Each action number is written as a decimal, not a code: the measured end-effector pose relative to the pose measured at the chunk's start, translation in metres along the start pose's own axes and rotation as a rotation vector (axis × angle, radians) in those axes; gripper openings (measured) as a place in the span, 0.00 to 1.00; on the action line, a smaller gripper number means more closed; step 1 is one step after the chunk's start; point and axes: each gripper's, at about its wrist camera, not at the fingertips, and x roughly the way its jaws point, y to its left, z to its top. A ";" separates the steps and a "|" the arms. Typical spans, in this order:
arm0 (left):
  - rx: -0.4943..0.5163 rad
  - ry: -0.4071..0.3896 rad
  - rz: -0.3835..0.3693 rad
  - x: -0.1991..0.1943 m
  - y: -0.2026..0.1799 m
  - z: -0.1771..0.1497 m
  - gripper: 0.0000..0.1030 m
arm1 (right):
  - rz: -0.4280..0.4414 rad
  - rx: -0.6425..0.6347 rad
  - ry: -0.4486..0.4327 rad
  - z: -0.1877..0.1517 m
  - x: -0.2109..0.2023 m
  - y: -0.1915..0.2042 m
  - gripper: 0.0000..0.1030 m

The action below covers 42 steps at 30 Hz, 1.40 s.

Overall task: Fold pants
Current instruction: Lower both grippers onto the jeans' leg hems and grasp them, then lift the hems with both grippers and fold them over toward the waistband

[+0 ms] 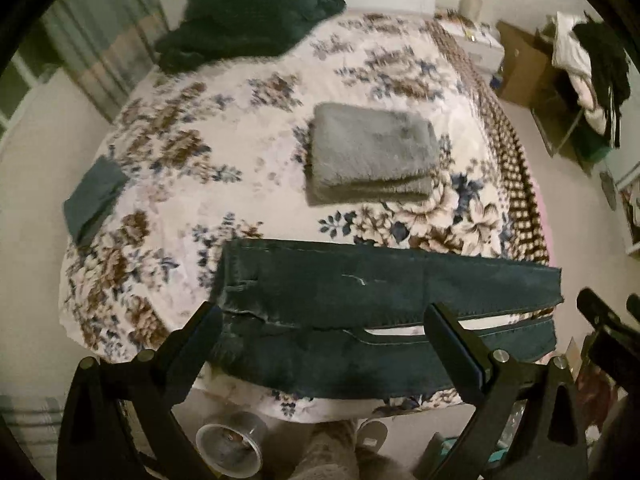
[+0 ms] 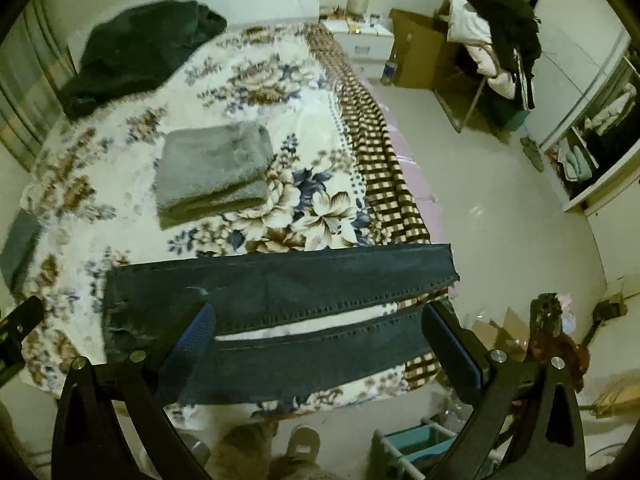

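Note:
Dark blue jeans [image 1: 360,300] lie flat across the near edge of the floral bed, waistband at the left, both legs running right with a thin gap between them. They also show in the right wrist view [image 2: 280,308]. My left gripper [image 1: 324,320] is open and empty, held above the waist half of the jeans. My right gripper [image 2: 320,320] is open and empty above the leg half. The right gripper's tip shows at the right edge of the left wrist view [image 1: 608,320].
A folded grey towel [image 1: 372,152] lies mid-bed, a dark green garment [image 1: 248,20] at the headboard, a small folded teal cloth [image 1: 94,200] at the left edge. The bed's floral cover [image 1: 200,160] ends just below the jeans. A nightstand, boxes and a clothes-laden rack [image 2: 496,40] stand right.

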 end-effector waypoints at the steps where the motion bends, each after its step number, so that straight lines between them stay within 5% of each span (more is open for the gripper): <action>1: 0.012 0.020 -0.001 0.017 -0.003 0.003 1.00 | -0.003 -0.004 0.008 0.005 0.017 0.004 1.00; 12: 0.100 0.160 0.026 0.191 -0.045 0.027 1.00 | -0.046 -0.122 0.155 0.029 0.228 0.043 1.00; 25: 0.247 0.273 0.074 0.349 -0.092 0.035 1.00 | -0.009 -0.358 0.320 0.001 0.419 0.057 1.00; 31: 0.325 0.323 0.071 0.384 -0.099 0.028 1.00 | 0.011 -0.503 0.366 -0.002 0.471 0.075 1.00; 42: 0.354 0.355 -0.042 0.396 -0.093 0.047 0.96 | 0.098 -0.659 0.433 0.013 0.495 0.079 0.98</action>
